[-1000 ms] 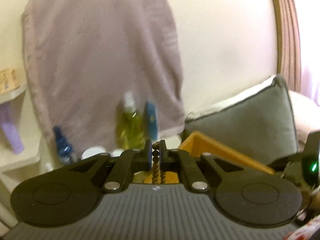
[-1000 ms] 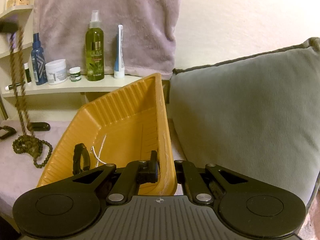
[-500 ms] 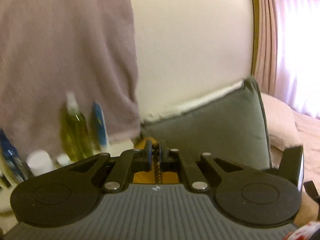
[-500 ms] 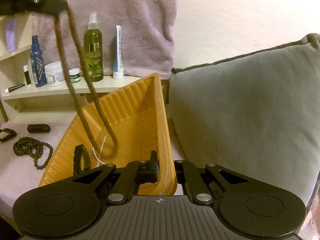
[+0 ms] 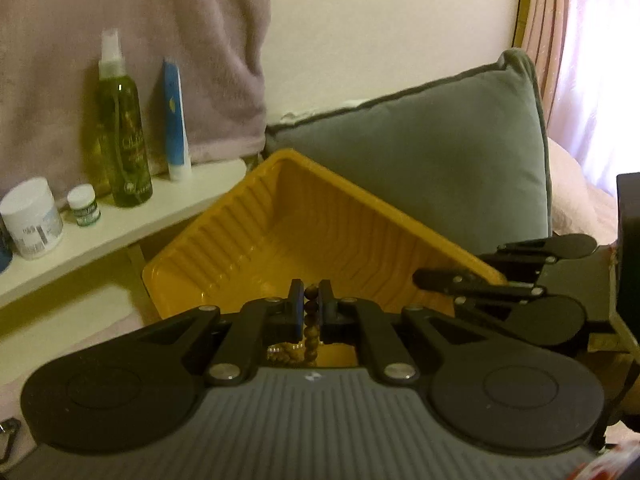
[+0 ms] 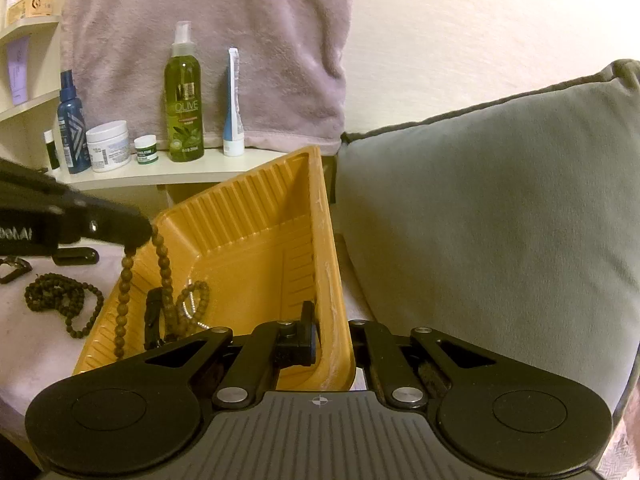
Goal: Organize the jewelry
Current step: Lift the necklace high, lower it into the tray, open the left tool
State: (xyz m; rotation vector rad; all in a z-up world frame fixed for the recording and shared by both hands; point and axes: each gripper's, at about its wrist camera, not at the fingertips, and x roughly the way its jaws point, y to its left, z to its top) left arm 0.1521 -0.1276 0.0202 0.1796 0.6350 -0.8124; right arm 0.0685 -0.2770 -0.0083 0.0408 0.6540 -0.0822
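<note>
Left tool [image 5: 311,303]: jaws clamped on brown bead necklace [image 6: 163,270], gripped near top of loop. Strand hangs straight down from pads, long axis vertical, in two legs; lower end coiled on floor of orange tray [image 5: 256,236], beside black ring-shaped item [image 6: 151,316] and thin silver chain [image 6: 191,308]. In right wrist view, left tool enters from left edge, tip over tray's left rim

Right tool [image 6: 332,336]: jaws closed on right-hand wall of orange tray near front corner, one finger [image 6: 306,332] inside wall, other outside. Tray held tilted, far corner raised, long axis running away from camera toward shelf [image 6: 160,174]

Second bead necklace [image 6: 60,300]: heaped loosely on pale pink fabric surface left of tray, clear of it. Black clip-shaped item [image 6: 76,255] just behind heap

Grey cushion [image 6: 488,216]: upright, right of tray, touching or just beside tray's far rim; exact contact not discernible

Shelf behind tray: green spray bottle [image 6: 184,96], blue-and-white tube [image 6: 233,104], small green-labelled jar [image 6: 145,150], white jar [image 6: 108,145], dark blue bottle [image 6: 72,124], all upright. Mauve towel [image 6: 208,40] hanging behind them
</note>
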